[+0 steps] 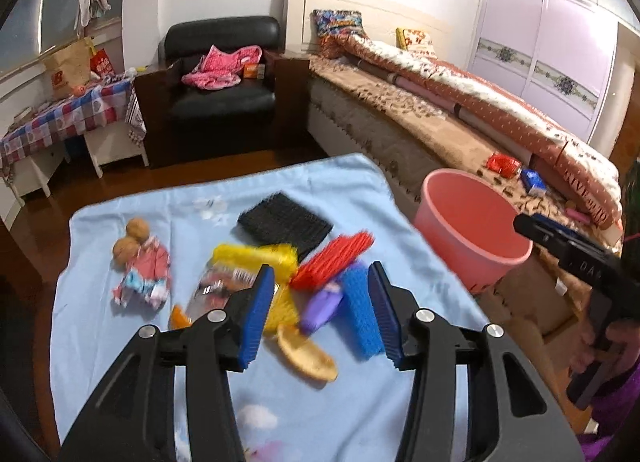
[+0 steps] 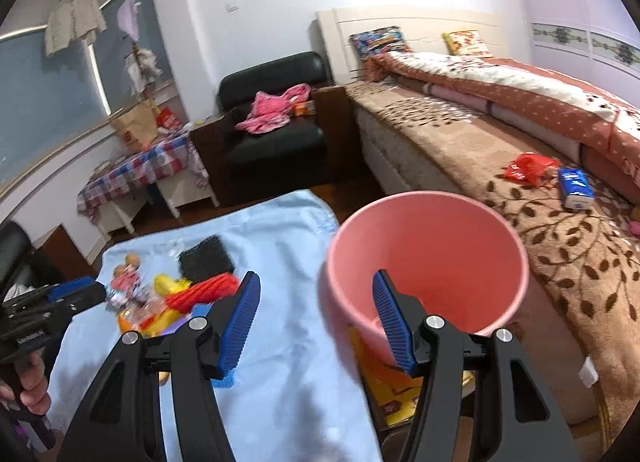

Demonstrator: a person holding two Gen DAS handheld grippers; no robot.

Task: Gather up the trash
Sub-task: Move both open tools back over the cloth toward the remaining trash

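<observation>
Over blue cloth [image 1: 120, 222] | left gripper [image 1: 318, 314] hovering spread, empty, nearest purple wrapper [image 1: 322, 304] | pink bucket [image 2: 424, 262] lying rightward | right gripper [image 2: 316, 326] gaping beside bucket

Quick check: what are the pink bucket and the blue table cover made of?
Pink bucket: looks like moulded plastic, with smooth, evenly coloured, slightly glossy walls and a thin rigid rim. Blue table cover: looks like woven cloth, matte, with soft wrinkles and a draping edge.

Smooth pink plastic bucket [image 2: 424, 262]; beside it matt light-blue cloth [image 1: 132, 342], ribbed red foam net [image 1: 332, 260].
</observation>
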